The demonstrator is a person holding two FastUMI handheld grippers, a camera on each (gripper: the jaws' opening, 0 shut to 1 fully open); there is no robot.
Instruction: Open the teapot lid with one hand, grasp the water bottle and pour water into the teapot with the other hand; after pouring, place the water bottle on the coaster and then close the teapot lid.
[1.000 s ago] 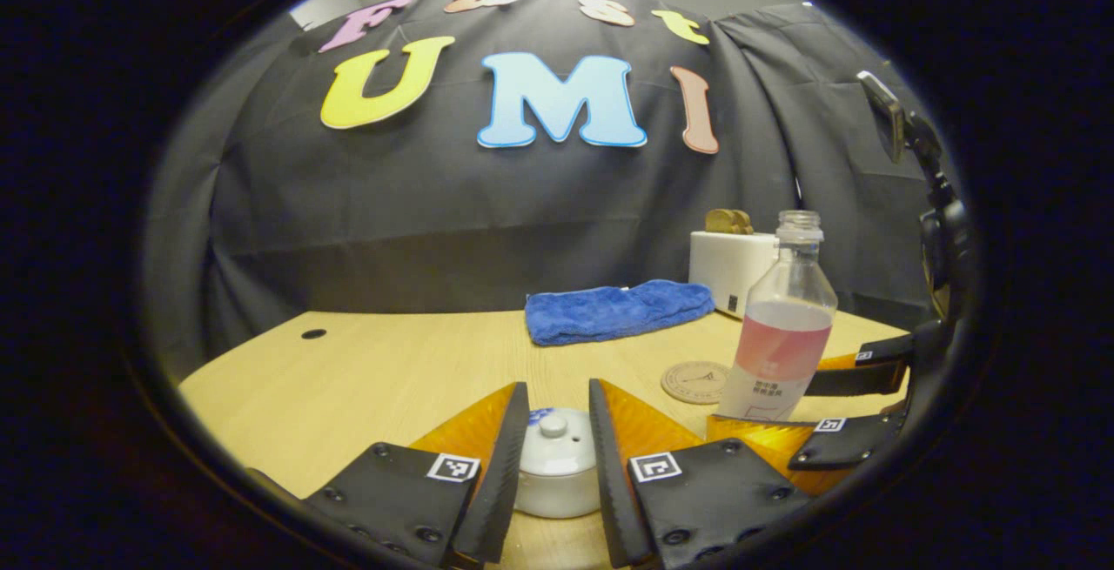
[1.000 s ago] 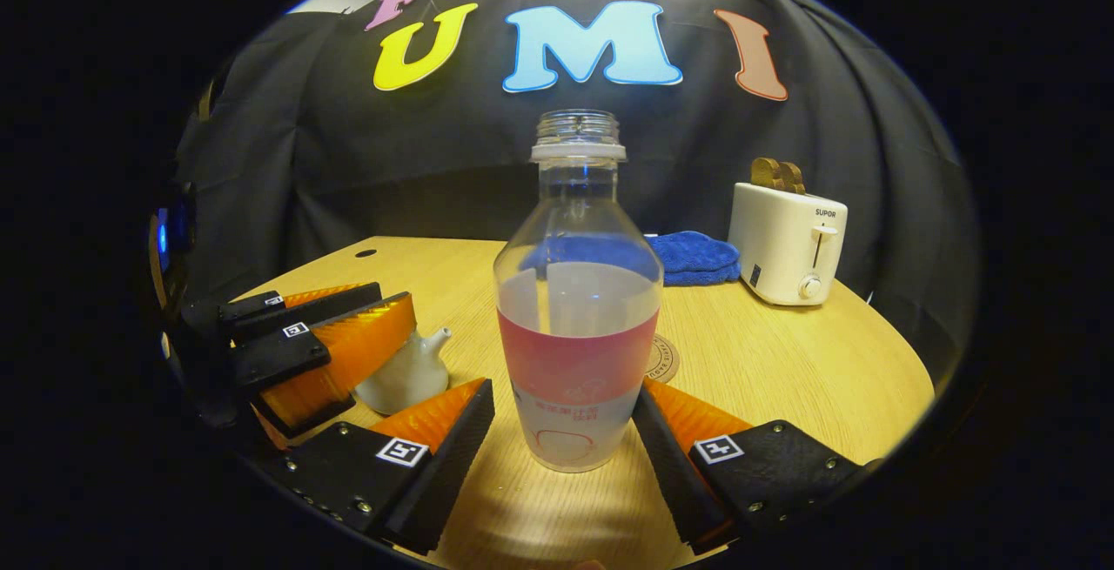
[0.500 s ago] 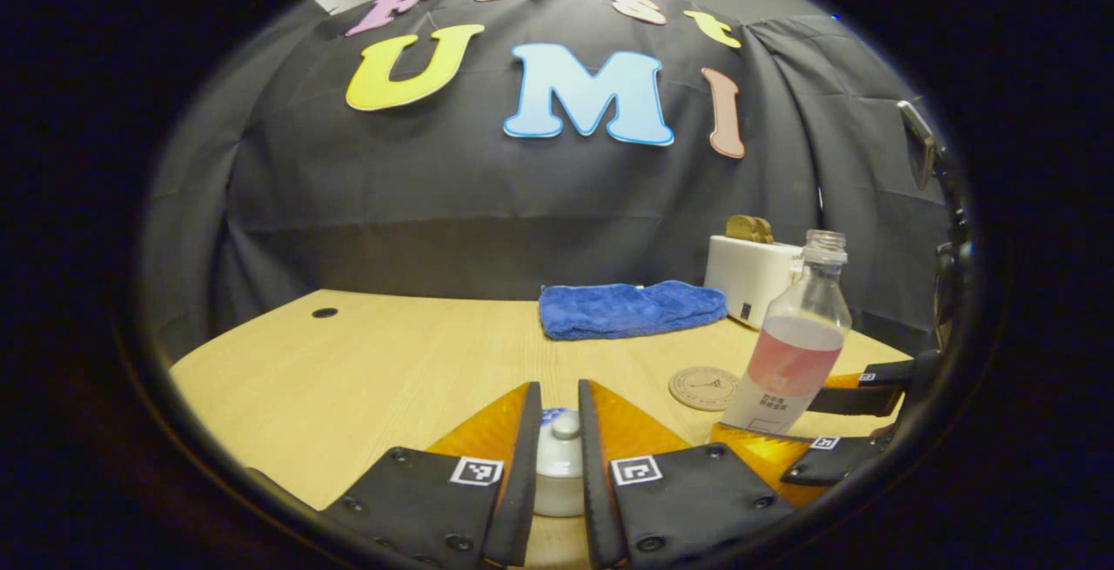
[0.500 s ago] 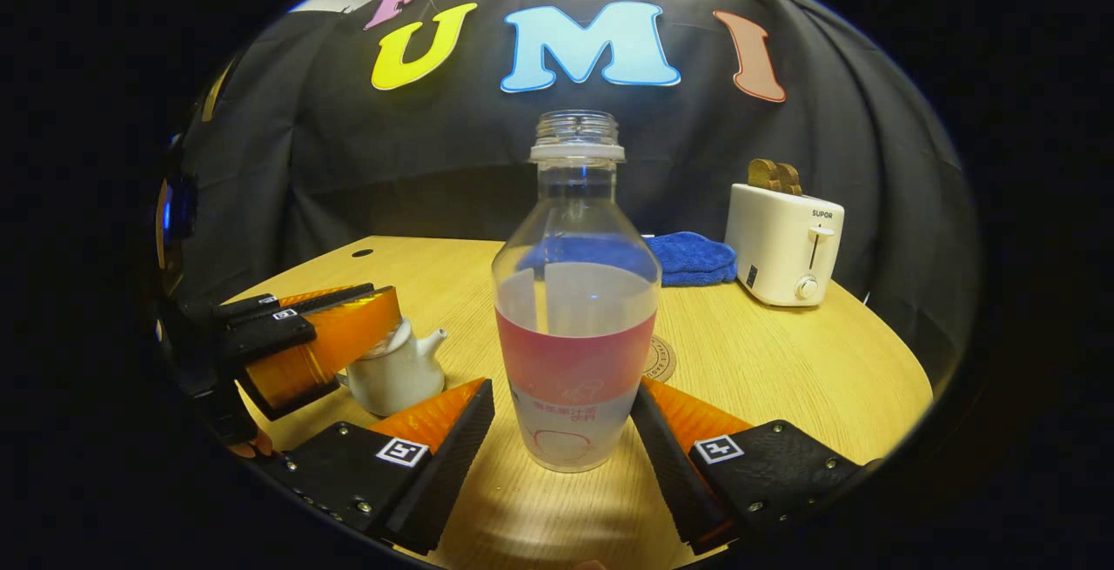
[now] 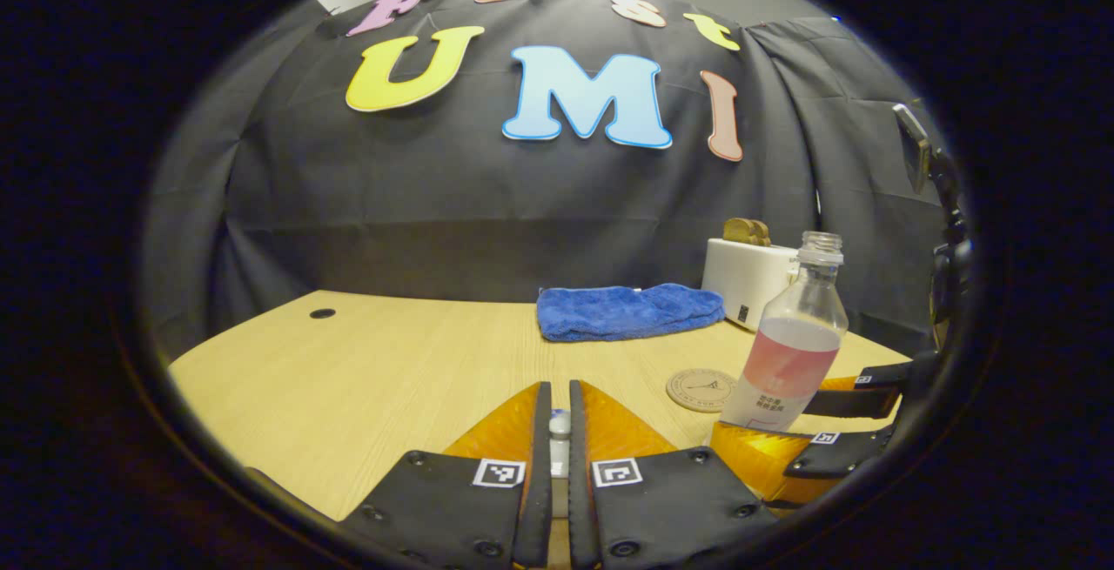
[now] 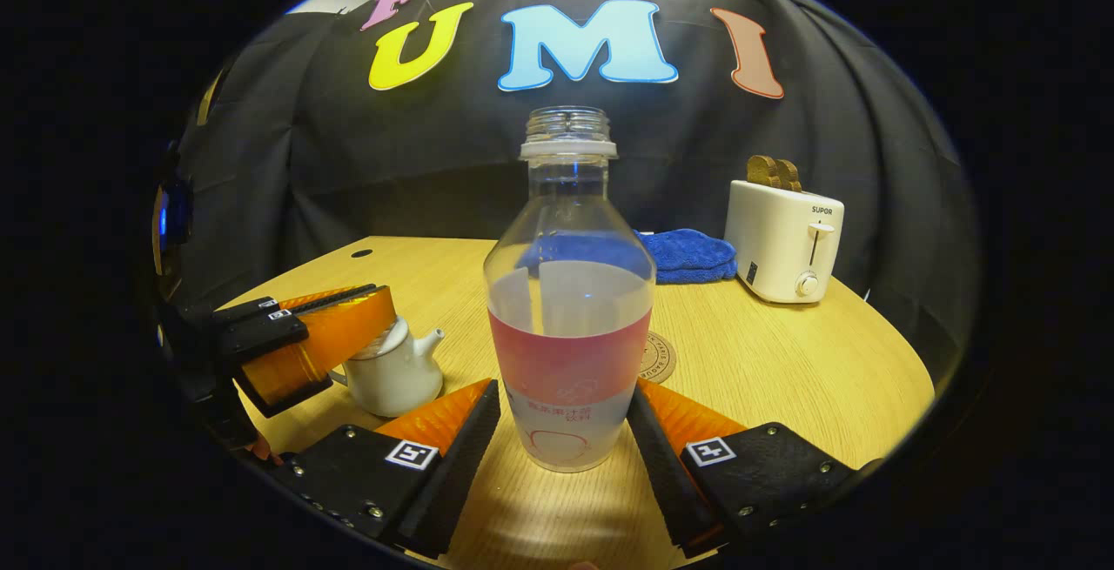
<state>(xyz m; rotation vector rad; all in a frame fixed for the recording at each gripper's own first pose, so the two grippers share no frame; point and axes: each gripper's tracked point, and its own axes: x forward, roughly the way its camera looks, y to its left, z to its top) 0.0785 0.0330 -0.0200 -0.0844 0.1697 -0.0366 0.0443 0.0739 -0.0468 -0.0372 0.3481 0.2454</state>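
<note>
The white teapot (image 6: 396, 374) stands on the wooden table (image 5: 348, 378) at the left in the right gripper view. My left gripper (image 5: 554, 420) is shut on the teapot lid's knob (image 5: 560, 424), which shows in the slit between its fingers. From the right gripper view, that gripper (image 6: 379, 305) covers the top of the pot, with the spout poking out to the right. The uncapped water bottle (image 6: 567, 291), partly filled and with a pink label, stands upright on the table. My right gripper (image 6: 564, 392) is open, its fingers close on either side of the bottle's base. A round coaster (image 5: 701, 389) lies behind the bottle (image 5: 788, 361).
A folded blue towel (image 5: 627, 311) lies at the back of the table. A white toaster (image 6: 783, 239) with bread in its slots stands at the back right. A small hole (image 5: 322, 313) sits in the tabletop at the far left.
My left gripper's fingers have closed from around the teapot lid onto its knob. My right gripper's fingers have drawn in slightly toward the bottle, which stays standing.
</note>
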